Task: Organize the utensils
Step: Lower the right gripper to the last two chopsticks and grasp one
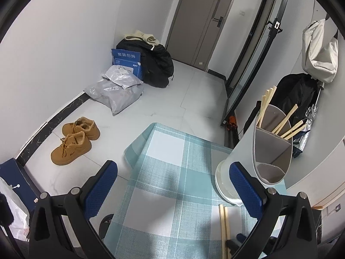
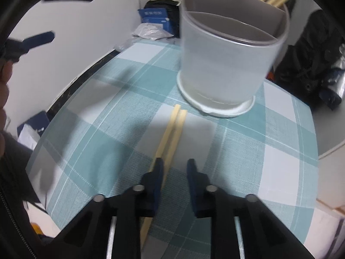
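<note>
Lower centre of the right wrist view: right gripper [image 2: 174,166] low over the teal checked tablecloth [image 2: 248,151], blue pads a narrow gap apart and not pressing anything; a pair of wooden chopsticks [image 2: 172,129] lying side by side on the cloth, running from mid-frame down under the left finger, one stick at that pad's inner face, the other passing beneath it. Just above the chopstick tips, upper centre: a frosted white utensil holder [image 2: 226,64] upright on a white saucer-like base, grey divider inside, more chopsticks leaning in its far compartment, near compartment empty. In the left wrist view: left gripper [image 1: 172,185] spread wide at the bottom of the frame, nothing between the pads, above the cloth's near corner; holder at right, just behind the right pad; the two loose chopsticks at lower right. On the floor at left: tan shoes [image 1: 75,140], grey parcel bags [image 1: 116,95].
</note>
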A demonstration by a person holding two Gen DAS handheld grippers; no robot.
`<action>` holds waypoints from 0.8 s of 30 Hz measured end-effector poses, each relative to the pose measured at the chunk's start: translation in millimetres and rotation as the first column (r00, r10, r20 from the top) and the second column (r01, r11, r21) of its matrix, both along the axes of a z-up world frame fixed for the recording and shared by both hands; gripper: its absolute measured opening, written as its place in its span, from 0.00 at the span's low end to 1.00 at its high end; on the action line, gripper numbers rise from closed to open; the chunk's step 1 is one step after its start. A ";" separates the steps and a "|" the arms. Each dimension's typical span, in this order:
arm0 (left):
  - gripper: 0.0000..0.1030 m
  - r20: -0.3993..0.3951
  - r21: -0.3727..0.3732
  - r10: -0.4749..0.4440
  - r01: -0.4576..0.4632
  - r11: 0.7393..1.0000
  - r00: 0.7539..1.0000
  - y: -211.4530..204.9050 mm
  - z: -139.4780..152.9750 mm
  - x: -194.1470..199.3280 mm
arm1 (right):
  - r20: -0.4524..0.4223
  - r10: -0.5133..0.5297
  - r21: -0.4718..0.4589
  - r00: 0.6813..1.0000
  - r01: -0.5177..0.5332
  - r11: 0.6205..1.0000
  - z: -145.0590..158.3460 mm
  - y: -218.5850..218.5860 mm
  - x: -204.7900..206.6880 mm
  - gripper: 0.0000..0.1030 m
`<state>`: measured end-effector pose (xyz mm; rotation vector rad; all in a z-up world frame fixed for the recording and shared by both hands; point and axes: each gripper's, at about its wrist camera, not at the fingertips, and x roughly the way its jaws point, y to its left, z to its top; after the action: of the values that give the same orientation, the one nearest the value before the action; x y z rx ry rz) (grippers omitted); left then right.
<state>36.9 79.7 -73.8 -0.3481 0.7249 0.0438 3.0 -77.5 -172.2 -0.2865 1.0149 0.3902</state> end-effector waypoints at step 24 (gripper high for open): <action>0.99 -0.044 -0.057 -0.018 0.015 0.998 0.999 3.5 -2.6 0.3 | -0.220 0.037 0.012 0.975 -0.035 0.999 -1.2 -26.9 -20.1 0.05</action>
<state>37.2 83.2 -76.5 -0.3968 0.7738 0.0153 -17.1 -104.5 -173.4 -0.2589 1.2266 0.4661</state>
